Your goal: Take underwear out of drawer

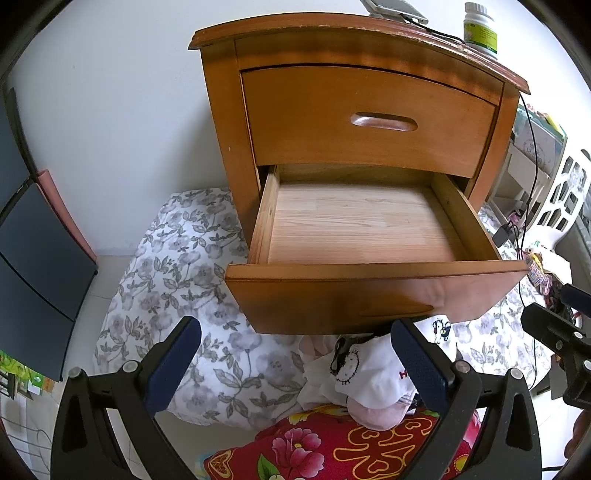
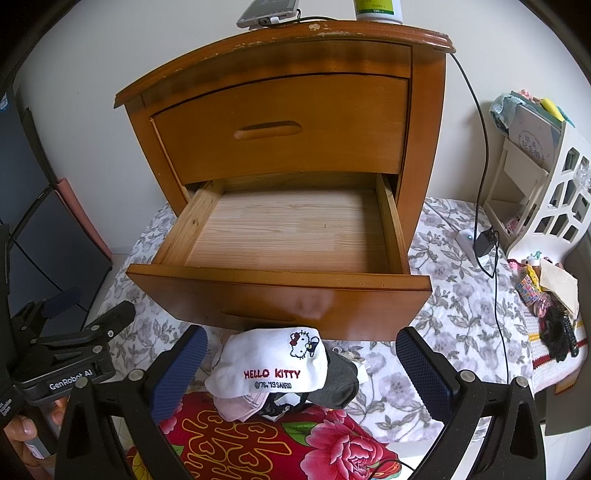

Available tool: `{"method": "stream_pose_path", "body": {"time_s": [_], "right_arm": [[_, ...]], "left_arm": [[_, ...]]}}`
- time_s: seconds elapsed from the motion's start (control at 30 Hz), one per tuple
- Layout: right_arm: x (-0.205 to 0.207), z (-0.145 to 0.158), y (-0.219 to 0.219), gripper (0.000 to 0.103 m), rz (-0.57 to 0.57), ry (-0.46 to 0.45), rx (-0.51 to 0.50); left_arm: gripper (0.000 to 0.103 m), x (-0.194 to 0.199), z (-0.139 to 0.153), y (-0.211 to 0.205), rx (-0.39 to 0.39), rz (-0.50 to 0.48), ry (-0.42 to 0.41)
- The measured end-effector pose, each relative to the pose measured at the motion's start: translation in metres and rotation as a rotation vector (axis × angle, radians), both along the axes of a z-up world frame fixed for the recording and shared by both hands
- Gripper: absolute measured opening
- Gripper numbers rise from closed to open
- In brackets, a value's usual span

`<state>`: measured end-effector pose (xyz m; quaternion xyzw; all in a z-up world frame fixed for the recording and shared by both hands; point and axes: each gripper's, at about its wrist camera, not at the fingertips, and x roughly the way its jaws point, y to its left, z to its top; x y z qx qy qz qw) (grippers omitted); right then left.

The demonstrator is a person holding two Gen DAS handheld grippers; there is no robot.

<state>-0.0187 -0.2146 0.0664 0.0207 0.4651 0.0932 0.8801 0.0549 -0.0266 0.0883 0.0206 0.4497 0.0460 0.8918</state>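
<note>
Hanging wide open and empty, the left tongs (image 1: pixel 295 363) and right tongs (image 2: pixel 301 373) risk little. With the lower drawer (image 2: pixel 291 229) bare, a stray nudge could topple the underwear pile (image 2: pixel 273 373) at bottom centre.

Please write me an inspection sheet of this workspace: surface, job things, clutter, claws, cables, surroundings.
Surface: floral quilt, red flowered cloth nearer.
Job's things: lower drawer open, bare inside; underwear pile lies on the cloths below its front.
Clutter: bottle and phone on nightstand.
Claws: left claw open; right claw open.
Cables: black cable hangs beside nightstand.
Surroundings: white shelf, wall.
</note>
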Motion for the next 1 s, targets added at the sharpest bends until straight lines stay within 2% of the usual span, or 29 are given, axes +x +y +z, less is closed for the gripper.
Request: {"method": "stream_pose_path", "body": {"time_s": [1.0], "right_arm": [[0.0,0.0054,-0.0017,0.103,-0.002,-0.01,-0.002]], "left_arm": [[0.102,-0.0008,0.0022,0.0006,0.001,0.004,-0.007]]}}
